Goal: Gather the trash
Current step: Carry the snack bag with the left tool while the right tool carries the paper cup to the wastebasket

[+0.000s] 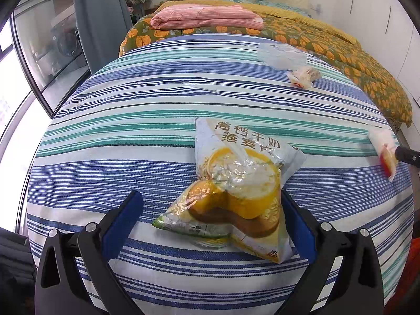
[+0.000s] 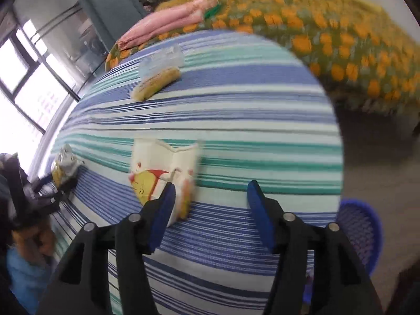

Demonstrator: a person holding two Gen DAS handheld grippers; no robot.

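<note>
A crumpled yellow and silver oatmeal bag (image 1: 236,189) lies on the striped round table (image 1: 131,144). My left gripper (image 1: 212,204) is open with its fingers on either side of the bag's near end. A white and yellow wrapper with red print (image 2: 162,173) lies just left of my open right gripper (image 2: 210,194), whose left finger (image 2: 162,210) overlaps its edge. The same wrapper shows at the right edge of the left wrist view (image 1: 384,152). A small snack wrapper (image 1: 303,77) and a clear plastic bag (image 1: 281,53) lie at the table's far side.
A bed with an orange flowered cover (image 1: 328,39) and a folded pink blanket (image 1: 207,17) stands behind the table. A blue mesh basket (image 2: 359,233) sits on the floor at the table's right. A window and grey curtain (image 1: 99,13) are at the left.
</note>
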